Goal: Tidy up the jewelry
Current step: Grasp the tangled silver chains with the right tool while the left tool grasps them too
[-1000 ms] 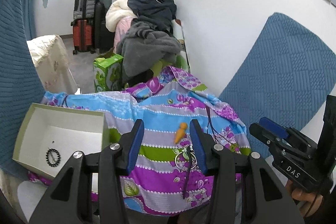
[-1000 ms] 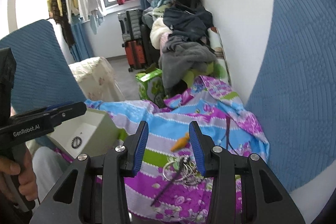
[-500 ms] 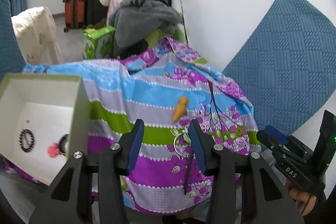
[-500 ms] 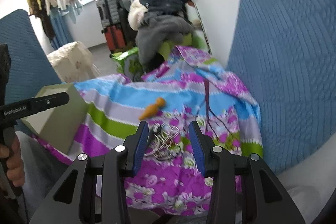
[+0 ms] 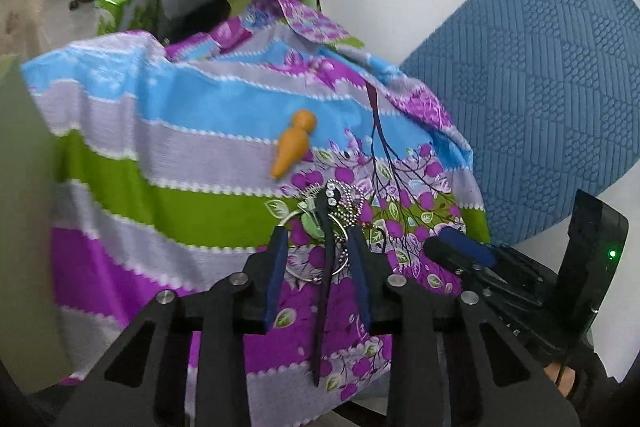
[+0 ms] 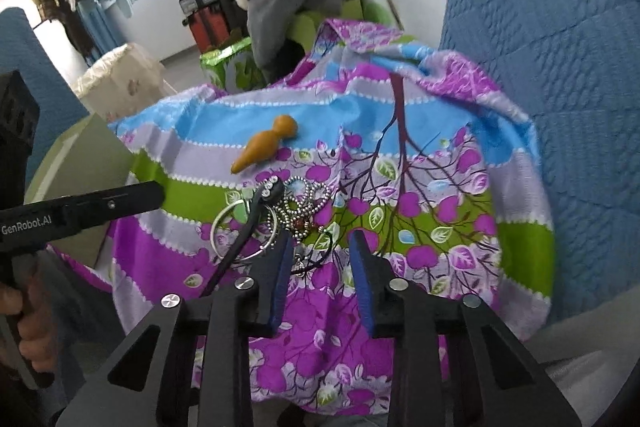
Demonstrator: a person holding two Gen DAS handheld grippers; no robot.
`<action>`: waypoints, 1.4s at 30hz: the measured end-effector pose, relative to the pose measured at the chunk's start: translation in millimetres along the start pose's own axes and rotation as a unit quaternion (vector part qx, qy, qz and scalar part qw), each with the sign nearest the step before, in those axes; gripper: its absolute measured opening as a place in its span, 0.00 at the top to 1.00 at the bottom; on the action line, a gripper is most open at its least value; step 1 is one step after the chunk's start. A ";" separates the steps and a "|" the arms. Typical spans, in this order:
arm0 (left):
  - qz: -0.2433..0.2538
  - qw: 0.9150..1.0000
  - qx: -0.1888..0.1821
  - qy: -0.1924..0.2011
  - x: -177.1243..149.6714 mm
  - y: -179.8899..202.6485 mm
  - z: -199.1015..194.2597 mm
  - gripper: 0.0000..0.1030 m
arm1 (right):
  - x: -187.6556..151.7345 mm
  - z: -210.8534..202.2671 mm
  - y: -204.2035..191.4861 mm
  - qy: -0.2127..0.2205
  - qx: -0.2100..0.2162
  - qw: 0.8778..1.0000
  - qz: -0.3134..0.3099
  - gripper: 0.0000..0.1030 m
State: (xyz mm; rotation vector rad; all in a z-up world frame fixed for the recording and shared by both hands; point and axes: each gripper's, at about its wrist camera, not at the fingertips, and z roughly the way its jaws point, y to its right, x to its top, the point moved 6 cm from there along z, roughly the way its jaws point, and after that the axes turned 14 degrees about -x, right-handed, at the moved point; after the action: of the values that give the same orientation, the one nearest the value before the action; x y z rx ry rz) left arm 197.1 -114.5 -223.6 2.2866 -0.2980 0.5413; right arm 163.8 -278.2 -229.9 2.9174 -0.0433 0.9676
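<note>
Both your grippers, left (image 5: 320, 247) and right (image 6: 320, 253), hover open over tangled jewelry (image 6: 296, 211) on the striped cloth (image 5: 180, 131).

Tangled jewelry pile (image 6: 280, 223) crowds both claws; orange pendant (image 6: 266, 143) lies just beyond.

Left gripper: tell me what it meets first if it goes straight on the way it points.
The left gripper is open, with the black hair clip lying between its fingers. Going on, it would probably meet that clip and the tangled bangle and bead chain on the cloth; depth is unclear.
</note>
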 end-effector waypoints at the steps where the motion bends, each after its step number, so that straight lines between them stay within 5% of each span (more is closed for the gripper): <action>1: -0.003 1.000 -0.003 -0.004 -0.1 -1.5 3.3 0.72 | -0.8 5.9 -1.7 -0.007 0.004 1.000 -0.004 0.77; 13: -0.031 0.998 -0.018 -0.042 0.7 -17.8 45.1 0.80 | -8.5 43.4 -13.1 -0.051 0.028 0.998 -0.020 0.81; 22: -0.038 0.998 -0.017 -0.052 0.5 -22.7 56.7 0.80 | -9.6 58.2 -8.0 -0.063 0.007 0.998 -0.021 0.81; 28: -0.049 0.997 -0.013 -0.060 -2.4 -29.1 62.7 0.83 | -8.9 59.4 -12.9 -0.052 -0.006 0.998 -0.042 0.81; 35: -0.059 0.996 -0.021 -0.057 0.4 -30.8 67.7 0.90 | -10.0 60.0 -20.1 -0.035 -0.033 0.995 -0.084 0.93; 42: -0.047 0.998 -0.009 -0.051 2.8 -26.1 61.7 0.91 | -5.1 52.0 -11.8 -0.032 -0.029 0.997 -0.056 0.97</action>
State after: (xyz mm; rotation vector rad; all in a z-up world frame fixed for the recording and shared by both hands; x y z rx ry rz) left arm 227.1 -141.3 -277.2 2.3012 -0.2421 0.3735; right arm 191.2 -270.2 -275.1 2.8620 0.0865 0.8403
